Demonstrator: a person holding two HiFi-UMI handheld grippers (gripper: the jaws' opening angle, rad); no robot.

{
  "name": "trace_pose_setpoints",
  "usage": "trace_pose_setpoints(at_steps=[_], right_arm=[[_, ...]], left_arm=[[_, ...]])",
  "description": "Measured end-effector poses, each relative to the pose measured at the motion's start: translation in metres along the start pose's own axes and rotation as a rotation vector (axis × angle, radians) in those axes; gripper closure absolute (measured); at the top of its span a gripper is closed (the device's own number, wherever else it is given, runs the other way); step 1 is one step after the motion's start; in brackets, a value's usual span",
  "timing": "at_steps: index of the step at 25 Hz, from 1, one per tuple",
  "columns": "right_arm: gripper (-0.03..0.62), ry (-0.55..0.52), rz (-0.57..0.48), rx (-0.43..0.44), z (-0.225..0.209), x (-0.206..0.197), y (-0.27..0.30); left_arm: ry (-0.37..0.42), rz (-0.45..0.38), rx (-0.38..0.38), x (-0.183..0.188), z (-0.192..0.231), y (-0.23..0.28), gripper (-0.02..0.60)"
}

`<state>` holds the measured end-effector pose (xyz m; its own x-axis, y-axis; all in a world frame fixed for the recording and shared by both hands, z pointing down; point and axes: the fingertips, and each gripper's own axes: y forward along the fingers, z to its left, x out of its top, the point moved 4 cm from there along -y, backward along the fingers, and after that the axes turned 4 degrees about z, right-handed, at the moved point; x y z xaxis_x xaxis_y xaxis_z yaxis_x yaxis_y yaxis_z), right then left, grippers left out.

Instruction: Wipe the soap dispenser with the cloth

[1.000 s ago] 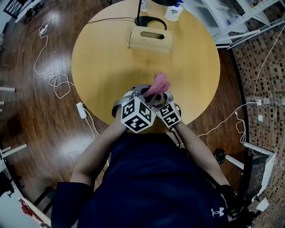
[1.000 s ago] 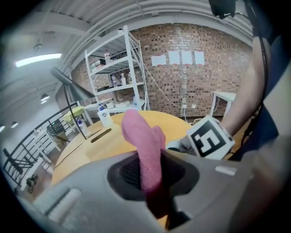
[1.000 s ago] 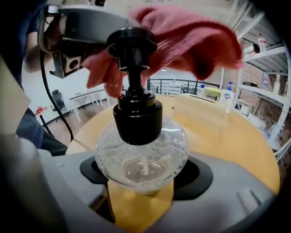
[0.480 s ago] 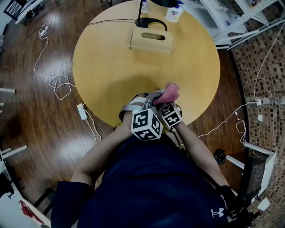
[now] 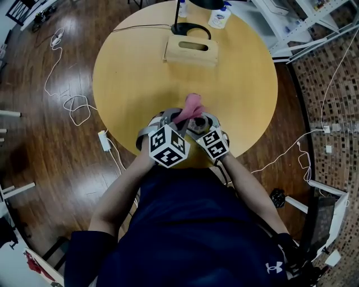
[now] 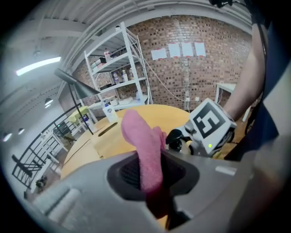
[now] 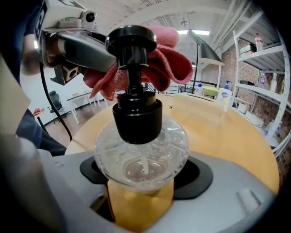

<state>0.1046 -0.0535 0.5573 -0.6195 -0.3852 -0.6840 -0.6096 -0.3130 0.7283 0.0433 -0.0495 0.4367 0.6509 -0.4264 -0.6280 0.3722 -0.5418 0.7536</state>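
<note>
Head view and both gripper views, with the person at the near edge of a round wooden worktop (image 5: 140, 73). The left gripper (image 5: 178, 119) had its jaws closed on a pink cloth (image 6: 143, 150), which was pinched low between the two dark pads. The free end of the cloth rose out beyond the jaw tips. In the head view that end (image 5: 192, 105) stood just ahead of both grippers, over the worktop.

The right gripper (image 7: 141, 182) had its jaws set wide and clamped on the soap dispenser (image 7: 141, 145). The round clear glass body sat between the two pads, with the worktop showing beneath it. The black collar and pump head (image 7: 132, 38) stood upright above the jaws. The cloth (image 7: 170, 63) lay bunched directly behind the pump head and looked to be against it, though contact could not be confirmed. The left gripper's arm reached in from the upper left of the right gripper view.

In the left gripper view, the right gripper's marker cube (image 6: 210, 125) appeared just to the right of the cloth. Well beyond the jaws, on the far side of the worktop, stood a wooden box with a slot (image 5: 190, 49), a black lamp base (image 5: 189, 28) and a white bottle (image 5: 219, 15)
</note>
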Motion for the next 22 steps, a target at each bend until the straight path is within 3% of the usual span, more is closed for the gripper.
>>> trace_pose_setpoints(at_steps=[2,4,6,8,12,14,17,19,22], right_arm=[[0.22,-0.001,-0.001,0.0,0.0,0.001,0.0],[0.22,-0.004,-0.007,-0.002,0.001,0.001,-0.002],[0.22,-0.006,-0.013,-0.005,0.001,0.002,-0.003],[0.22,-0.005,-0.008,-0.005,0.001,0.002,-0.003],[0.22,-0.006,0.008,0.002,0.002,0.003,0.001],[0.22,-0.008,0.009,0.0,0.0,0.002,0.001],[0.22,-0.003,0.011,0.0,-0.002,0.0,0.001],[0.22,-0.002,0.01,0.001,-0.003,-0.001,-0.001],[0.22,0.002,0.006,-0.003,-0.003,-0.002,-0.003]], left_arm=[[-0.026,-0.038,0.01,0.004,0.003,-0.011,0.511],[-0.003,-0.116,0.002,0.023,-0.004,-0.026,0.511],[0.083,-0.157,-0.034,0.042,-0.021,-0.03,0.511],[0.166,-0.136,-0.063,0.046,-0.038,-0.017,0.509],[0.11,-0.135,-0.051,0.034,-0.038,-0.001,0.511],[0.08,-0.099,0.007,0.021,-0.02,0.001,0.511],[0.008,0.043,0.068,-0.016,0.008,0.007,0.511],[-0.027,0.101,0.054,-0.03,0.012,0.008,0.511],[-0.015,0.108,-0.014,-0.025,-0.006,0.019,0.511]])
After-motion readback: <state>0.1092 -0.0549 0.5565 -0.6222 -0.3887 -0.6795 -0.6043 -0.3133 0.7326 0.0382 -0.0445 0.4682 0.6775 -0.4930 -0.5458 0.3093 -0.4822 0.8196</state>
